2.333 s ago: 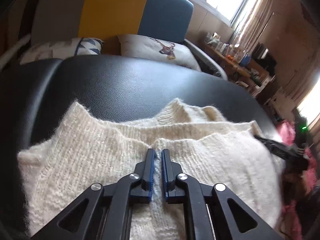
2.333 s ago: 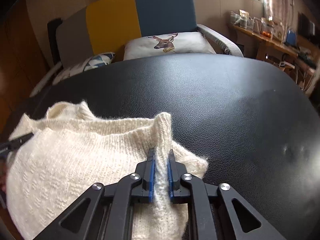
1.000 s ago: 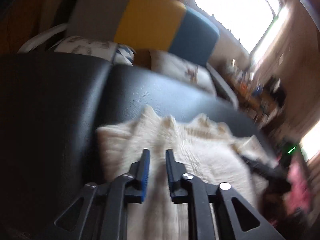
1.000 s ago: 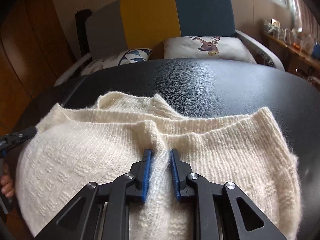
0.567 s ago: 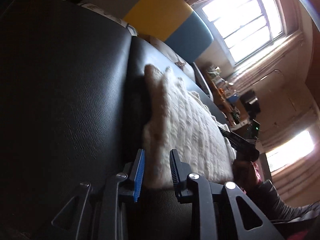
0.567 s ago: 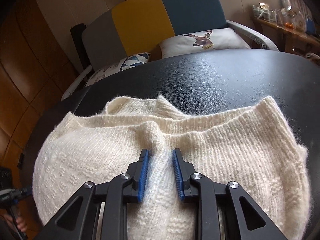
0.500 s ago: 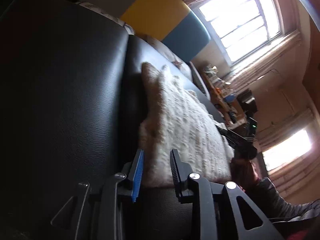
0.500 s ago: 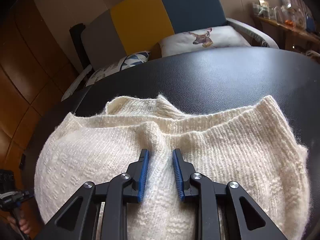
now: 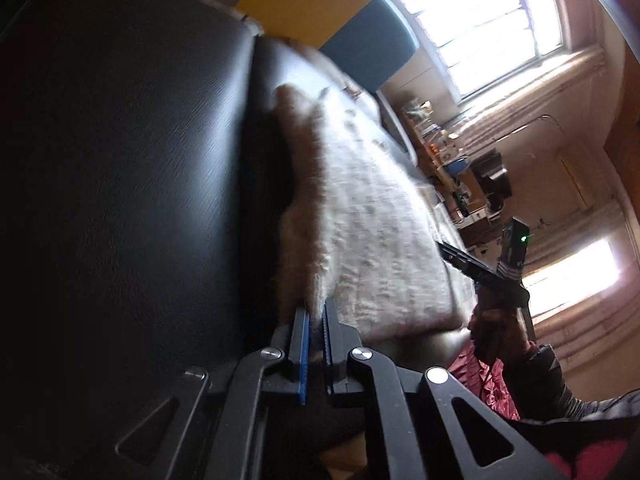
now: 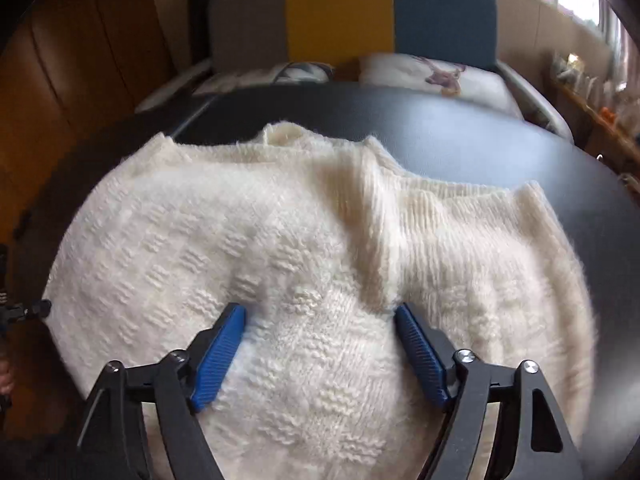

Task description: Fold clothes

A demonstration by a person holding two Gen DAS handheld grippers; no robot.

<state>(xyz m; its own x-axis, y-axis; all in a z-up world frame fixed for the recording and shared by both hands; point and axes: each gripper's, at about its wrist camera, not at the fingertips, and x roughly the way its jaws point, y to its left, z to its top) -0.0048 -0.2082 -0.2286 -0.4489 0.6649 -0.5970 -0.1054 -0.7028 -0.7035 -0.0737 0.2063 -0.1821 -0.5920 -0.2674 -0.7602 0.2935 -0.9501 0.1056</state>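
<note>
Since before, the right gripper (image 10: 320, 344) has spread its fingers wide over the sweater (image 10: 304, 240). Left gripper (image 9: 315, 320) fingers now pinch the sweater's edge on the black bench (image 9: 120, 160).

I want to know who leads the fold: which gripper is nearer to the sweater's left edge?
Left. The left gripper has its jaws shut on the sweater at that edge. The right gripper is open over the sweater's near middle.

bare black bench (image 10: 500, 148) opens beyond and right of the cream sweater (image 10: 304, 240), wide room there. behind it the sofa (image 10: 340, 12) and its cushions (image 10: 436, 76) block the far edge.
</note>
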